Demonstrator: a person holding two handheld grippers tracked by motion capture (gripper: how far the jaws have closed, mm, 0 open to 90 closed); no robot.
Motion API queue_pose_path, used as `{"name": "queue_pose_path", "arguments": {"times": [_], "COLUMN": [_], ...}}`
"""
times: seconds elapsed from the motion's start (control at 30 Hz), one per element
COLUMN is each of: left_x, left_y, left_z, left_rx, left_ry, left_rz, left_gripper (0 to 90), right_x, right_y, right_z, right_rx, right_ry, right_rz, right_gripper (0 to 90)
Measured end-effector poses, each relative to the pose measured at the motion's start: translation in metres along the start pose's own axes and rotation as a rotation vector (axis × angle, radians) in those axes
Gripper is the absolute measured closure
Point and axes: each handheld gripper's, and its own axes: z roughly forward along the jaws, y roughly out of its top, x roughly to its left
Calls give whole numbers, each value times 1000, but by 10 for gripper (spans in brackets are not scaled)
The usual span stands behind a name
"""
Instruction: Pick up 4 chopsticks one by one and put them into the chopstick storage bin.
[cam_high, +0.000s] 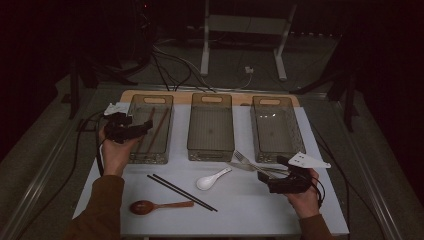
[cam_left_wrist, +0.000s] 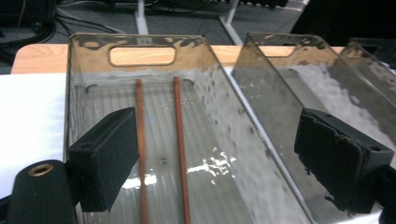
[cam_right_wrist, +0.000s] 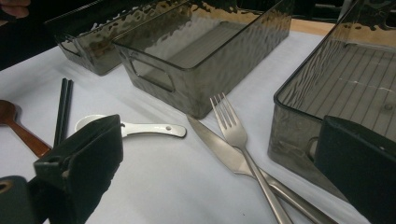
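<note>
Two brown chopsticks (cam_left_wrist: 159, 154) lay lengthwise on the floor of the left bin (cam_high: 134, 111), roughly parallel and slightly apart, their far ends near the handle-slot wall. The left gripper (cam_high: 131, 130) hovered over the near-left edge of that bin with its jaws spread wide and nothing between them; in the left gripper view both chopsticks showed in the gap between the jaws, below them and untouched. The middle bin (cam_high: 210, 148) and the right bin (cam_high: 260, 131) stood side by side with the left bin along the far part of the white table top (cam_high: 250, 210). The right gripper (cam_high: 286, 181) was held low at the near-right of the table, jaws likewise wide apart and empty, just beside the near corner of the right bin. Ahead of it a metal fork (cam_right_wrist: 233, 135) lay across a metal knife (cam_right_wrist: 219, 149), the two crossing along their handles, both on the table just in front of the middle and right bins. A white spoon (cam_high: 212, 179) lay to the left of these, near a pair of black chopsticks (cam_high: 182, 192) lying close together at a diagonal. A brown wooden spoon (cam_high: 155, 205) lay nearest the person's edge, left of centre.
</note>
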Motion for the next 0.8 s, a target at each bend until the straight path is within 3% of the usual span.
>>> {"name": "queue_pose_path", "arguments": {"times": [0.2, 0.5, 0.8], "left_x": [-8, -27, -44], "left_y": [-7, -25, -48], "left_z": [-19, -43, -55], "left_rx": [-54, -85, -87], "left_ry": [-57, -110, -156], "left_rz": [6, 100, 132], "left_gripper": [18, 11, 12], "right_x": [2, 6, 6], "right_y": [1, 4, 4], "right_z": [2, 5, 6], "right_rx": [4, 7, 12], "right_ry": [7, 18, 19], "right_rz": [-3, -15, -16], "right_gripper": [16, 16, 16]}}
